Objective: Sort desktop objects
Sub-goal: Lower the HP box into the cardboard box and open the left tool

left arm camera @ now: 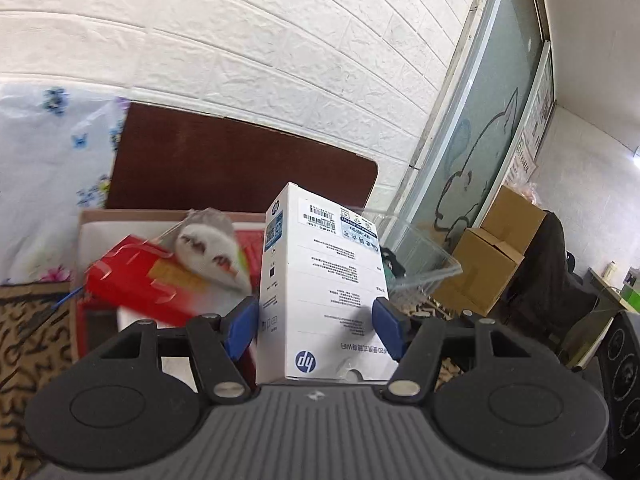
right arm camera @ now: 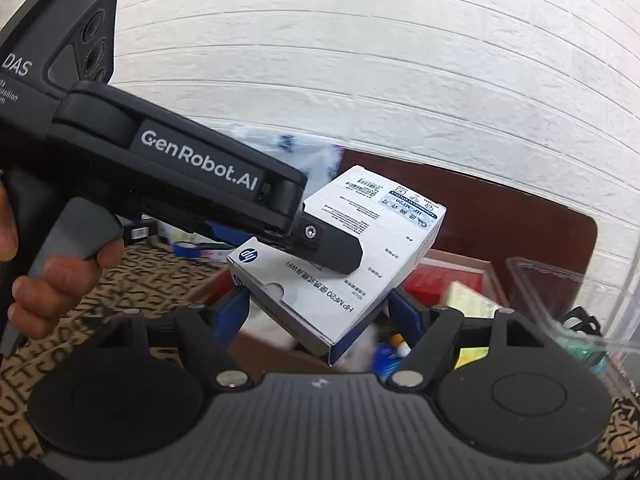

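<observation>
Item: white HP box [left arm camera: 320, 280], clamped between the blue pads [left arm camera: 240, 328] of my left tool [left arm camera: 316, 326], lifted above an open cardboard carton [left arm camera: 168, 216]. My right tool [right arm camera: 320, 312] sits spread wide just beneath the box [right arm camera: 344, 256], gripping nothing. Carton contents: red packet [left arm camera: 136, 284], grey-and-white pouch [left arm camera: 212, 248]. Clear plastic tray [left arm camera: 416, 256] just beside it. Patterned cloth [right arm camera: 132, 280] covers the bench.
</observation>
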### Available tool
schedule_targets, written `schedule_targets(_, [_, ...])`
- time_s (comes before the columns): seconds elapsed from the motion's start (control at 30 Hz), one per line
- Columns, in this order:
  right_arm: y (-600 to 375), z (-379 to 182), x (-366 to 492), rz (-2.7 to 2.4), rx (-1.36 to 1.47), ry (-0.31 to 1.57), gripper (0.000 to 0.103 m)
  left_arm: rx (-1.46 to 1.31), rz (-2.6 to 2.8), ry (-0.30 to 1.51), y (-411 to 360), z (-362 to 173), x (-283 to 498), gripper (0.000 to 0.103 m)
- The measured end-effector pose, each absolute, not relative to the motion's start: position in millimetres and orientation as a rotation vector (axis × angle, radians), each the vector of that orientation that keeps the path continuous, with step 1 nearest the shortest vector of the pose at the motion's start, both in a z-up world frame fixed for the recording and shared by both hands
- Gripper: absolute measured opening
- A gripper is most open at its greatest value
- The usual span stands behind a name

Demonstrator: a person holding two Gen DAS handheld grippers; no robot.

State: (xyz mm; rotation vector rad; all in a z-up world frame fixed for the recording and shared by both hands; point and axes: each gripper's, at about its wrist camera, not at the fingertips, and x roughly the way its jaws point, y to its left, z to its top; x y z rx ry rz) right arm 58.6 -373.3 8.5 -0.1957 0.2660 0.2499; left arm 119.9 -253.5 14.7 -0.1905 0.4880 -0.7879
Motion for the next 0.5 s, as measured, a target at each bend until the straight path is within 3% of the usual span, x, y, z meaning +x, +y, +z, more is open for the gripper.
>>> schedule_targets(0.2, [-392.3, 9.2, 111.6, 0.198, -0.253, 0.287, 0.075, -0.156, -0.753, 0.489, -286.7, 12.2, 165.4, 0.063])
schedule_targets(0.3, [-391.0, -4.2, 144.8, 0.155, -0.299, 0.345, 0.074, -0.133, -0.716, 0.532, -287.2, 2.4, 178.6, 0.069])
schedule_targets(0.37, [-388.1, -13.7, 157.5, 0.114, -0.344, 0.368, 0.074, -0.162, -0.712, 0.537, -276.5, -2.1, 177.8, 0.089])
schedule_targets(0.5, [-383.9, -23.0, 159.6, 0.108, -0.348, 0.359, 0.081, -0.168, -0.678, 0.521, -262.6, -3.9, 173.3, 0.099])
